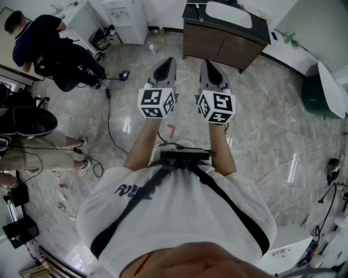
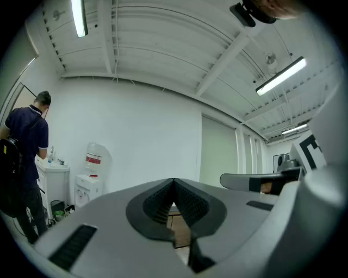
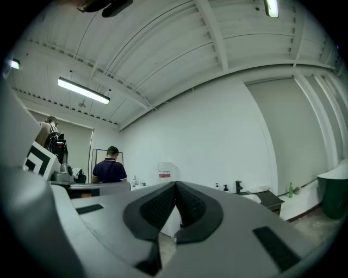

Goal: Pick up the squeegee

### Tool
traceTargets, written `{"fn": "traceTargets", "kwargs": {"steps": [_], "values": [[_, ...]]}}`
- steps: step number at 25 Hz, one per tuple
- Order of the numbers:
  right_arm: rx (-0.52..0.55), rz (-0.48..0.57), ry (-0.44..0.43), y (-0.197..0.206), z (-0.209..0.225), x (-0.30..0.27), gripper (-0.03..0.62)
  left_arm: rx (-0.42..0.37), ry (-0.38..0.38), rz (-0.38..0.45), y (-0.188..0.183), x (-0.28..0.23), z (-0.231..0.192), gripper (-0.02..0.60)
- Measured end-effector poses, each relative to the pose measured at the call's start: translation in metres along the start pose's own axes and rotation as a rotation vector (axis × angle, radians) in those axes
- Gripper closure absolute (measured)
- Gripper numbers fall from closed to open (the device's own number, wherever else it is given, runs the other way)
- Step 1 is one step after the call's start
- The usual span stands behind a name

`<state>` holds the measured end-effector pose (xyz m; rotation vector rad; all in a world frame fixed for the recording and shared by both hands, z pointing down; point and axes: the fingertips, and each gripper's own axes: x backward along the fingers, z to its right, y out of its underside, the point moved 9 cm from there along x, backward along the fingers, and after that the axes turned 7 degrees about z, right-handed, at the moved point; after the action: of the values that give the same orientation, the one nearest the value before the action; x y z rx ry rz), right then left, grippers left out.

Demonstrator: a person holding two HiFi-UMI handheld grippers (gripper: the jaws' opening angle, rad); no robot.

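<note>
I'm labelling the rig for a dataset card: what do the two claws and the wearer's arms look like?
Both the left claw and right claw are grey wedge-shaped shells with black ribbed pads inside. Each carries a white cube with black square markers. The person wears a white short-sleeved T-shirt crossed by black straps.

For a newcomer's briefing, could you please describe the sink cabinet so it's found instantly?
Look along the far wall. The sink cabinet stands by it; unlike the white water dispenser to its left, it is dark brown, with a white basin on top.
</note>
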<state>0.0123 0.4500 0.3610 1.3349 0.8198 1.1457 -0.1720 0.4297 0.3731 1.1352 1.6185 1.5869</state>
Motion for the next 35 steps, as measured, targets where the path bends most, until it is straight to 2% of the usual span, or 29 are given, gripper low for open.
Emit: {"fn": "traceTargets", "kwargs": {"steps": [12, 20, 24, 29, 35], "values": [[-0.016, 0.004, -0.006, -0.003, 0.063, 0.012, 0.586, -0.016, 0.013, 0.012, 0.006, -0.036, 0.054, 0.572], [-0.047, -0.021, 0.002, 0.011, 0.082, 0.02, 0.585, -0.014, 0.013, -0.023, 0.019, -0.04, 0.066, 0.572], [-0.05, -0.06, -0.006, 0.023, 0.084, 0.012, 0.585, -0.011, 0.01, -0.043, 0.029, -0.048, 0.061, 0.572], [-0.045, -0.102, 0.022, 0.041, 0.092, -0.02, 0.585, 0.012, 0.017, -0.061, 0.046, -0.077, 0.033, 0.572], [-0.023, -0.142, 0.023, 0.058, 0.113, -0.097, 0.585, -0.011, 0.012, -0.038, 0.054, -0.145, -0.016, 0.572]]}}
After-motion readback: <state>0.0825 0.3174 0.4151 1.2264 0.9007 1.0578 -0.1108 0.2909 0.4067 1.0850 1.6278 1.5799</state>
